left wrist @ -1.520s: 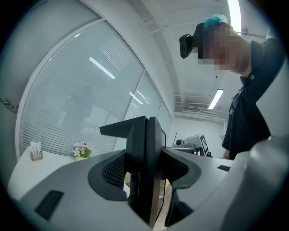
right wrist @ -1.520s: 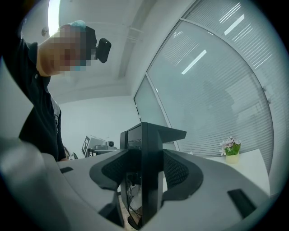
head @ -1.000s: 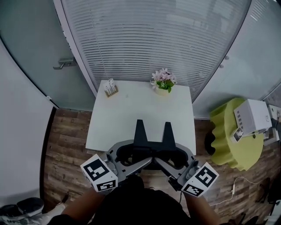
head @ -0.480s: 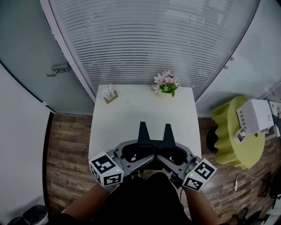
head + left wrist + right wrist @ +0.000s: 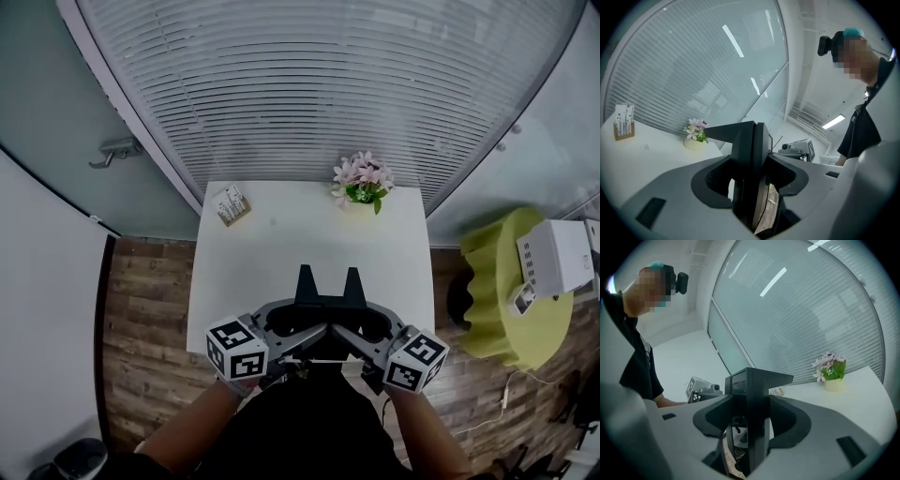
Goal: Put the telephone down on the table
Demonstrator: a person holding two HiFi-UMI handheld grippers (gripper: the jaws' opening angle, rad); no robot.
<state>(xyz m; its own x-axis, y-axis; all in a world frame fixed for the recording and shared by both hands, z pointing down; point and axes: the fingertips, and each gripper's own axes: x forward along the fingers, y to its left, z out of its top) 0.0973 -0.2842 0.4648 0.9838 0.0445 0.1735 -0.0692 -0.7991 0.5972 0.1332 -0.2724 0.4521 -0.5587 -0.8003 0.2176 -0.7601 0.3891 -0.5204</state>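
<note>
- Telephone: none of your views shows where it is, and it is in neither of your tools.
- Your left gripper (image 5: 305,277) has its black jaws drawn together, with nothing between them.
- Your right gripper (image 5: 353,277) is clenched the same way and is also empty.
- You hold the two close beside each other over the near edge of the white table (image 5: 272,272), with the jaws pointing across it.
- At the table's far left corner stands a small wooden card holder (image 5: 230,203).
- At the far edge, right of the middle, you have a pot of pink flowers (image 5: 363,180).
- To your right, apart from the table, a yellow-green stool (image 5: 497,309) carries a white box (image 5: 558,255).
- Beyond the table, slatted blinds (image 5: 328,84) cover the wall.
</note>
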